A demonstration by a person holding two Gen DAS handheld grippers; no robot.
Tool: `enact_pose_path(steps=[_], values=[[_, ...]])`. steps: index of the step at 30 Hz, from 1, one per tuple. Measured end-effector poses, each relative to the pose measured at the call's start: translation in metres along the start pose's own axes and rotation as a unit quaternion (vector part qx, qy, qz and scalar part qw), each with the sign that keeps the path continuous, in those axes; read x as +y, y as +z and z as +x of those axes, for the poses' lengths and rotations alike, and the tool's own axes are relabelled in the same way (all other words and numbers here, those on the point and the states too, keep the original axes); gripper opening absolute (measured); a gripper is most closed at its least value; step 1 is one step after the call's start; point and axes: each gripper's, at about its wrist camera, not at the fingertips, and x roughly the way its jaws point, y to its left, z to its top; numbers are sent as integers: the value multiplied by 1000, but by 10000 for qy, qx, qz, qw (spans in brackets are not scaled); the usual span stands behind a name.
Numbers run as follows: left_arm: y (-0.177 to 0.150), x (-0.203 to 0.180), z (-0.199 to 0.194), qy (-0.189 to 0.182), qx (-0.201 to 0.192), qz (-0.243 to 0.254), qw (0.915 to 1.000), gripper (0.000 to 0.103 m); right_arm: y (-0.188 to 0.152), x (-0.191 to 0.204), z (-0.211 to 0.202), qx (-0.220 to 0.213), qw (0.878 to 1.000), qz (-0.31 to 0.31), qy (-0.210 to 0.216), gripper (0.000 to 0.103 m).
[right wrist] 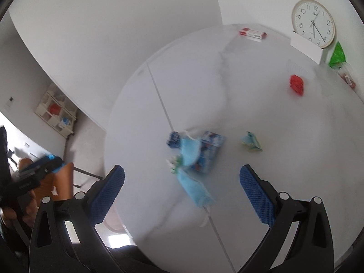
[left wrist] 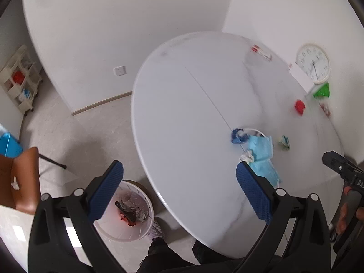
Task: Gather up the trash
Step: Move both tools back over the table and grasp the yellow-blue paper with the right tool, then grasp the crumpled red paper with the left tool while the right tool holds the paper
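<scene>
Down on the floor at the left, tucked against the table's edge, stood the white waste bin [left wrist: 124, 211], a few dark and red scraps already in it. The left gripper [left wrist: 179, 191] hung above that edge with its blue pads spread wide and nothing between them, one pad over the bin and the other over the white table [left wrist: 182, 104].

Further right lay the litter. A light blue face mask [right wrist: 195, 187] stretched with its long axis running away from the person, slightly slanted, and past it sat a crumpled blue wrapper [right wrist: 174, 139], a printed blue packet [right wrist: 210, 151] and a small greenish wad [right wrist: 251, 142]. A red scrap [right wrist: 297, 84] lay well apart toward the far right rim.

The right gripper [right wrist: 182, 192] was also parted and empty, and the mask's near end sat almost squarely between its pads. I judged the right hand the nearer and better lined up; closing across the mask's narrow width looked the natural grab.
</scene>
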Motion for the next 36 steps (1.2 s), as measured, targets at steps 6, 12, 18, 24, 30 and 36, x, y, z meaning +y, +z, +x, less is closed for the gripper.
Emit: enact_pose_path(steps=[6, 12, 18, 24, 30, 36], values=[[4, -37, 14, -150, 153, 435, 9988, 95, -13, -42, 20, 107, 9994, 90, -315, 100], [11, -75, 23, -232, 179, 718, 9970, 95, 5, -83, 73, 276, 9981, -8, -542, 92], [21, -114, 31, -138, 194, 1035, 9943, 95, 24, -106, 140, 623, 9956, -374, -597, 75], [36, -146, 49, -85, 277, 1268, 9915, 95, 23, -110, 172, 958, 9891, -799, -786, 44], [61, -192, 70, -236, 328, 1450, 9886, 95, 20, -133, 150, 806, 9937, -417, -655, 40], [99, -289, 111, -772, 376, 1745, 9809, 95, 14, -193, 72, 195, 9966, 622, -496, 41]])
